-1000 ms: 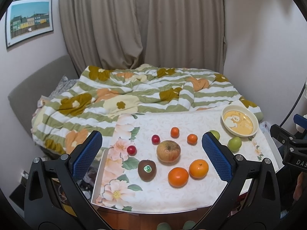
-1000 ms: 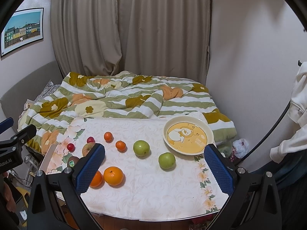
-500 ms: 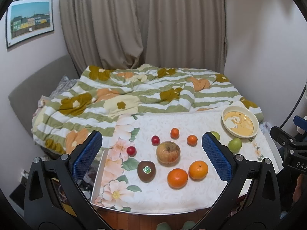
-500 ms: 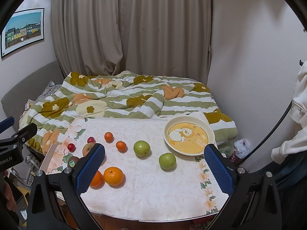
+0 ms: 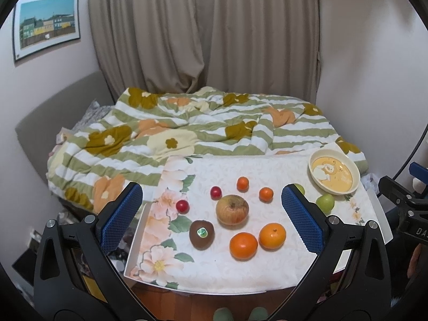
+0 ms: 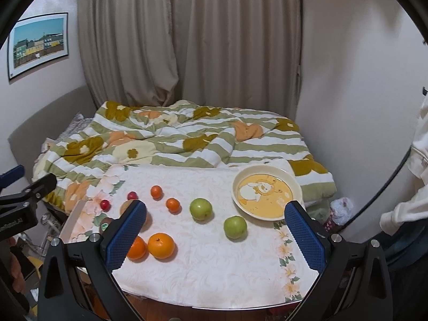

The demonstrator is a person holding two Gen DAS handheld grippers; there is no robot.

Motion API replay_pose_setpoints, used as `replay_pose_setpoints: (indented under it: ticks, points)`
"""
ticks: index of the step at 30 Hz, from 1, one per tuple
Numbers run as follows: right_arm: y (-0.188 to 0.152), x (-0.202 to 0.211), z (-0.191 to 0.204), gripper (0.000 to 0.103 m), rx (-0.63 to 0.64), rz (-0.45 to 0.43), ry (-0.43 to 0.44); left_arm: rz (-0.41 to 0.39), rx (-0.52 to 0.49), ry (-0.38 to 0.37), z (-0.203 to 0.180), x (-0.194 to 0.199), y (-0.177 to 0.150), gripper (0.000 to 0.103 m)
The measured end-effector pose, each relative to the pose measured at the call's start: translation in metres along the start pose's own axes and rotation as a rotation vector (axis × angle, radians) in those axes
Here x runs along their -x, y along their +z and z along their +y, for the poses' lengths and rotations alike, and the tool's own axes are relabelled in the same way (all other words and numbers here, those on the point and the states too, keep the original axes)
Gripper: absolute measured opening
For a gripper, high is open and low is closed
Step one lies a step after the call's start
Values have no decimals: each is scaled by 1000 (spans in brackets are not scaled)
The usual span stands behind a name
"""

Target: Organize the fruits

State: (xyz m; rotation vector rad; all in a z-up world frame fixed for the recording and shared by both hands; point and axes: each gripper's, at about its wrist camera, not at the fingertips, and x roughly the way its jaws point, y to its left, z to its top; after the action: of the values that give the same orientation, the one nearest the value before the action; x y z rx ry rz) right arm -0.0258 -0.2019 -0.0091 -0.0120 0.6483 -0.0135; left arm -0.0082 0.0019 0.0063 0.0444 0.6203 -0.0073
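Note:
Fruit lies spread on a floral tablecloth (image 5: pixel 267 165). In the left wrist view I see a brown apple (image 5: pixel 232 209), a kiwi (image 5: pixel 201 234), two large oranges (image 5: pixel 243 245) (image 5: pixel 272 235), two small tangerines (image 5: pixel 243 183) (image 5: pixel 266 194) and two red cherry fruits (image 5: pixel 215 192) (image 5: pixel 182 205). Two green apples (image 6: pixel 201 208) (image 6: pixel 235 226) lie near a yellow bowl (image 6: pixel 267 192), which holds no fruit. My left gripper (image 5: pixel 211 219) is open above the table's near left. My right gripper (image 6: pixel 214 234) is open above the near right. Both are empty.
A bed with a striped floral duvet (image 5: pixel 187 136) lies right behind the table. Curtains (image 6: pixel 187 40) hang behind it. The table's front edge (image 5: pixel 214 291) is close below the grippers. The right gripper's body (image 5: pixel 406 214) shows at the right edge.
Both grippers have shifted very slightly; the scene sits a touch lower in view. No fruit has moved.

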Motion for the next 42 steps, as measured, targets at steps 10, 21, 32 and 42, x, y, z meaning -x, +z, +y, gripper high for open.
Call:
replay_pose_setpoints:
  ticks: [10,21,32,42]
  points:
    - [-2,-30,-1,103,42,72,116,62,10,64,10,-10,-18,103]
    - [-34,-81,15,103,52,207,121,255,-100,-71,41,-91,-43,103]
    - [-81,-136,52,103,111,337,61,425,-231,-203,51,-174,-76,103]
    - [-110,-178,69,103,156,417,36,517,-299,-292,44,-224,-101,103]
